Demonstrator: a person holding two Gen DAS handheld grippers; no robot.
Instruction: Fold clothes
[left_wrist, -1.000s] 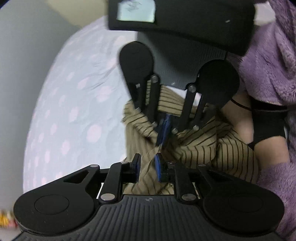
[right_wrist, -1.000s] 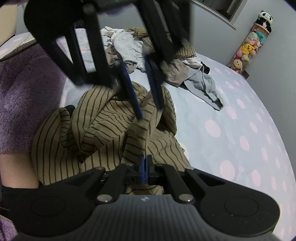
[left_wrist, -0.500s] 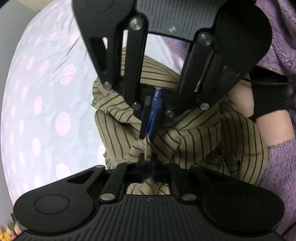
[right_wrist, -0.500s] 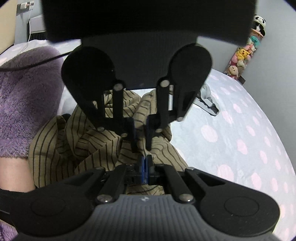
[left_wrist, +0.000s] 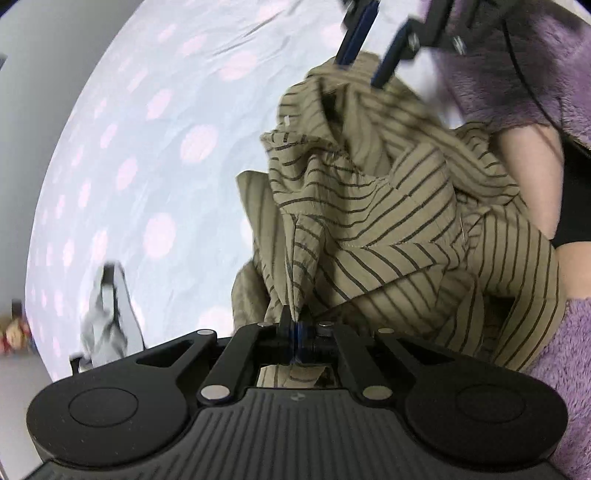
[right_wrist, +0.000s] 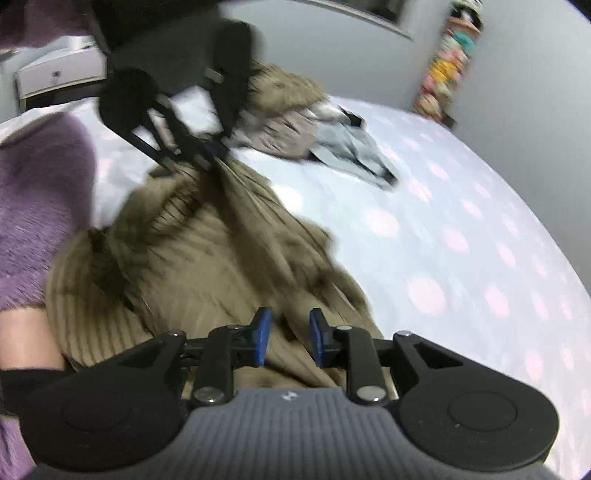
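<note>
Left tongs (left_wrist: 295, 328) pinch the striped shirt (left_wrist: 388, 221) — bunched, axis unclear; right tongs (right_wrist: 286, 338) parted.

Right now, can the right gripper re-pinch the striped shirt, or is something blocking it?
Probably yes. The right gripper is open directly over the striped shirt, nothing between them. The left gripper pinches another part of the shirt, clear of that spot.

No words, numbers or brand names could be read in either view. The only mark was a small round emblem on the ribbed body of the left gripper (left_wrist: 296, 328) and a pale, blurred one on the right gripper (right_wrist: 286, 339).
</note>
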